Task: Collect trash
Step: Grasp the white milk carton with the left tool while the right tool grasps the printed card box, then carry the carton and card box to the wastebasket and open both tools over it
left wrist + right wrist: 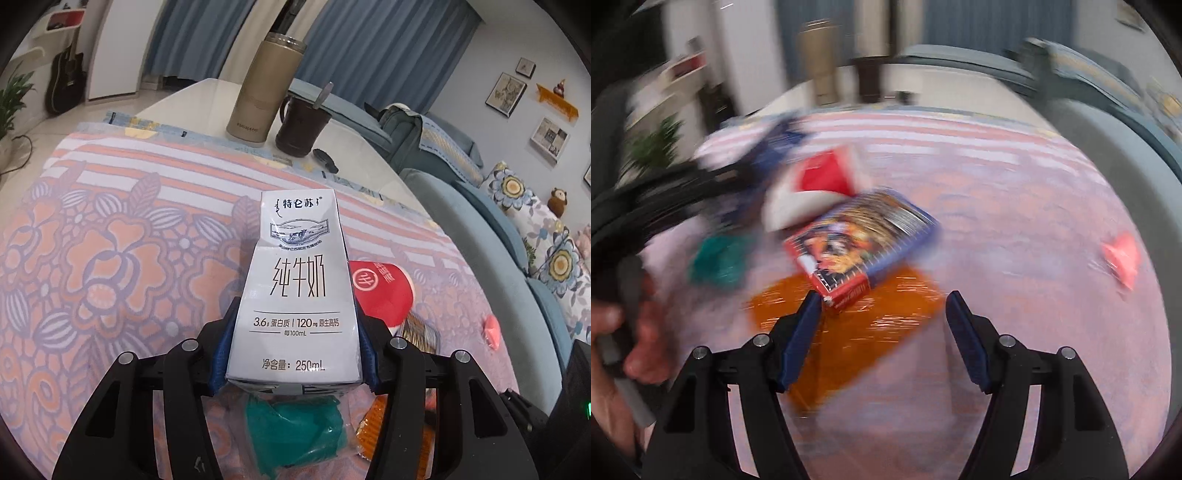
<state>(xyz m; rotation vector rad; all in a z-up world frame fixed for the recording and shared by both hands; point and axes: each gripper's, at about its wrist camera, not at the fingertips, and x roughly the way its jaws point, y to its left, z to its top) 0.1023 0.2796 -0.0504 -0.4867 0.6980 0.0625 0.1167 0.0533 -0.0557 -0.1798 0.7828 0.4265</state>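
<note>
My left gripper [293,347] is shut on a white 250 mL milk carton [295,291] and holds it above the floral tablecloth. Below and right of it lie a red and white paper cup [382,295], a green wrapper [295,424] and an orange wrapper [371,432]. My right gripper [882,306] is open and empty, over the orange wrapper [886,314]. A colourful box [857,243] lies just ahead of its left finger [805,325]. The red and white cup [816,192], the green wrapper [720,258] and a pink scrap [1123,258] lie around. The right wrist view is blurred.
A tall tan flask [264,92] and a dark mug with a spoon [301,125] stand at the table's far end. A small dark object [325,159] lies beside the mug. A blue sofa [498,229] with cushions runs along the right. The pink scrap [491,330] lies near the table's right edge.
</note>
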